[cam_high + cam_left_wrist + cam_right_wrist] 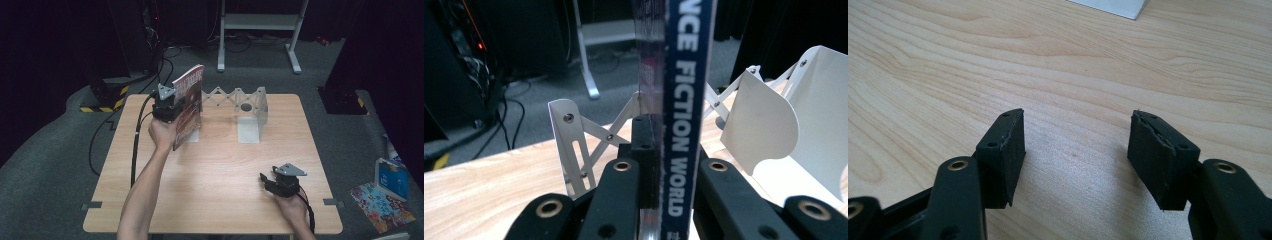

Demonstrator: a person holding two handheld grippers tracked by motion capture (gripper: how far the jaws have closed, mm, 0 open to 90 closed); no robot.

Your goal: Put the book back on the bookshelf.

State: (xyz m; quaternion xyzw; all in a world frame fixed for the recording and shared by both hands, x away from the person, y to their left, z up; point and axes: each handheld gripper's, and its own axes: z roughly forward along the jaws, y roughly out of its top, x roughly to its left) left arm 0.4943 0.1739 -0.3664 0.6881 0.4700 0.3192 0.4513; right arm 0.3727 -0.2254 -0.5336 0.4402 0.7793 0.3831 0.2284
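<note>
A magazine (189, 106) with a red cover stands upright at the table's back left, held by my left gripper (167, 107), which is shut on it. In the left gripper view its blue spine (684, 115) reads "FICTION WORLD" and runs up between the jaws of the left gripper (668, 200). A white expandable book rack (247, 107) stands just right of the magazine; its end plates (769, 130) and scissor links (574, 145) lie behind the spine. My right gripper (274, 181) rests low at the front right, open, and nothing sits between the jaws of the right gripper (1075, 145).
The light wooden table (220, 165) has bare room in the middle and front. On the floor to the right lie a blue box (391, 180) and a patterned sheet (382, 206). A white frame stand (260, 30) and cables lie beyond the table.
</note>
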